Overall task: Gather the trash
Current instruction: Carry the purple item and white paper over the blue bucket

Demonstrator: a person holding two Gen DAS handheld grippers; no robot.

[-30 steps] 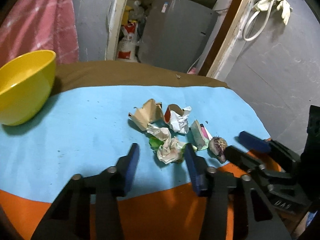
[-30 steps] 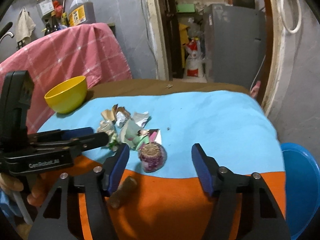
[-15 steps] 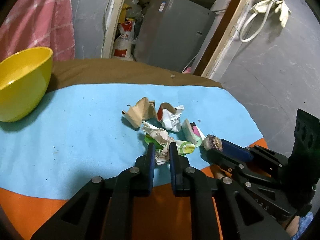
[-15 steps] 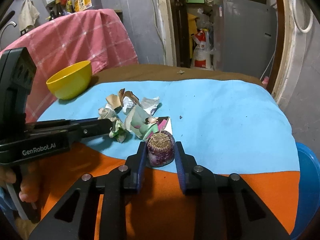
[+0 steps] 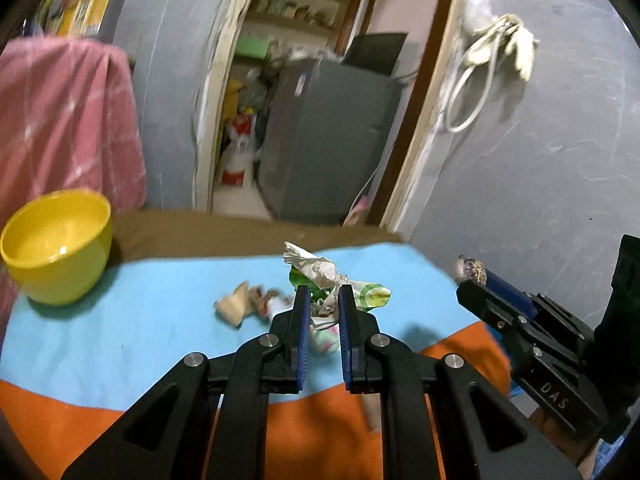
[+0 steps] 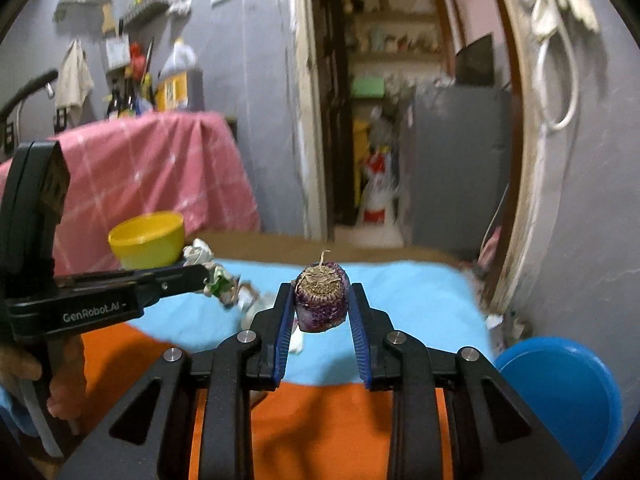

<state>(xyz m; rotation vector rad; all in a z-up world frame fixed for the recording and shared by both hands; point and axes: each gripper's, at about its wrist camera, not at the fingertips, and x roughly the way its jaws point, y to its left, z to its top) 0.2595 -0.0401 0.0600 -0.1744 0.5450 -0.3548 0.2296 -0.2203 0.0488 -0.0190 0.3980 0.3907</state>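
Two pieces are held clear of the counter (image 5: 100, 332): the left gripper (image 5: 322, 308) is clamped on a paper wad (image 5: 320, 272), the right gripper (image 6: 318, 304) on an onion stub (image 6: 321, 298). Both jaws stand nearly closed. Carriage to a bin appears next, possibly the blue tub (image 6: 560, 396). More scraps (image 5: 248, 306) lie beyond. "GenRobot.AI" is legible.

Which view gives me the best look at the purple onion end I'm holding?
The right wrist view: the purple onion end sits centred and sharp, clamped in the right tool. The left wrist view catches it only small and blurred at the right edge.
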